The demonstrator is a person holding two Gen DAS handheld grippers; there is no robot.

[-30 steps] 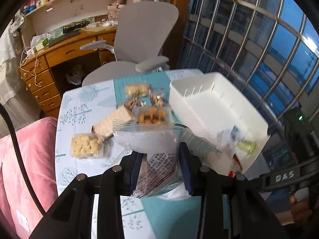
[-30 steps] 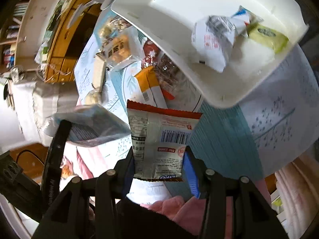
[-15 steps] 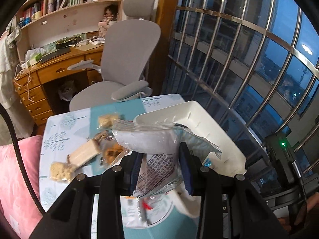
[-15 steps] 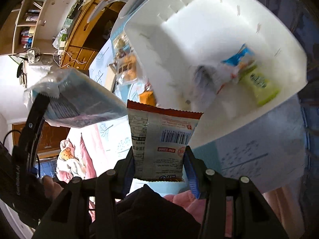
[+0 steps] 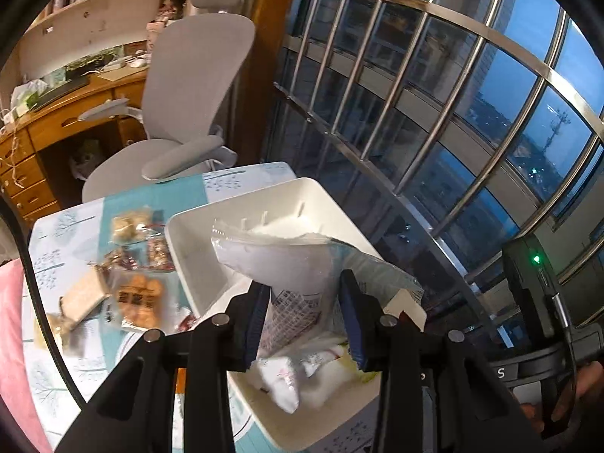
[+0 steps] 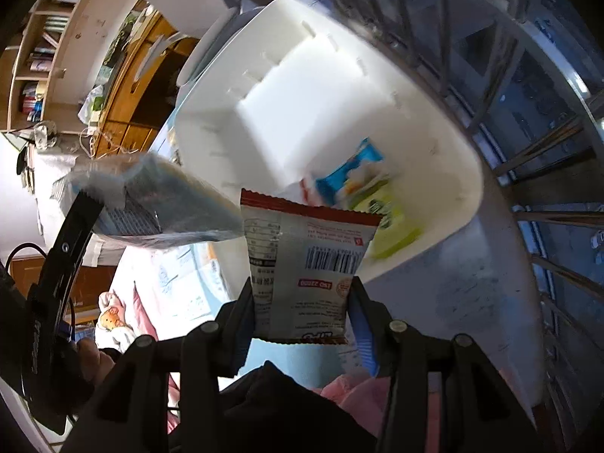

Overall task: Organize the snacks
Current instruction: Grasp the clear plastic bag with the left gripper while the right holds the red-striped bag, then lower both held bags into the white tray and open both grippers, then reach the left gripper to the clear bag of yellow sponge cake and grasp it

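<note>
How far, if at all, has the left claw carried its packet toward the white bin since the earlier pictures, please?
Yes. The left claw moved from above the loose snacks on the table to above the white bin, holding its clear packet.

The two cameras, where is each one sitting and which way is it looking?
Left wrist: sits on the left gripper, looking down along its fingers at the white bin, window beyond; a hand shows at the edge.
Right wrist: sits on the right gripper, looking steeply down into the bin; the other hand shows.
Shared: the bin, plus the left gripper's clear packet.
</note>
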